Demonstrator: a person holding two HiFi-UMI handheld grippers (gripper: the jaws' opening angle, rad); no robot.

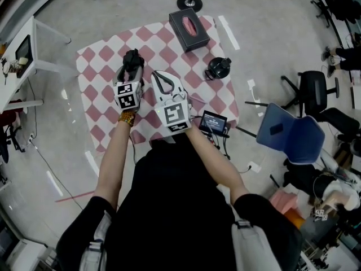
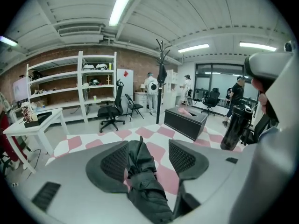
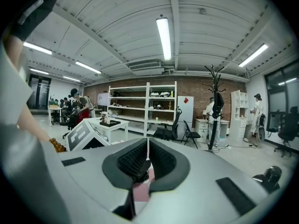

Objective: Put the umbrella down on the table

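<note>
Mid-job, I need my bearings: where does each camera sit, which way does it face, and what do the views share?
Head view: on the person's head, looking steeply down at the checkered table; both forearms, the left gripper and the right gripper show.
Left gripper view: rides the left gripper, faces across the table to the tissue box; its parted jaws flank the umbrella.
Right gripper view: rides the right gripper, faces the white shelves; its jaws stand together.
Shared: both gripper views show the coat stand.
</note>
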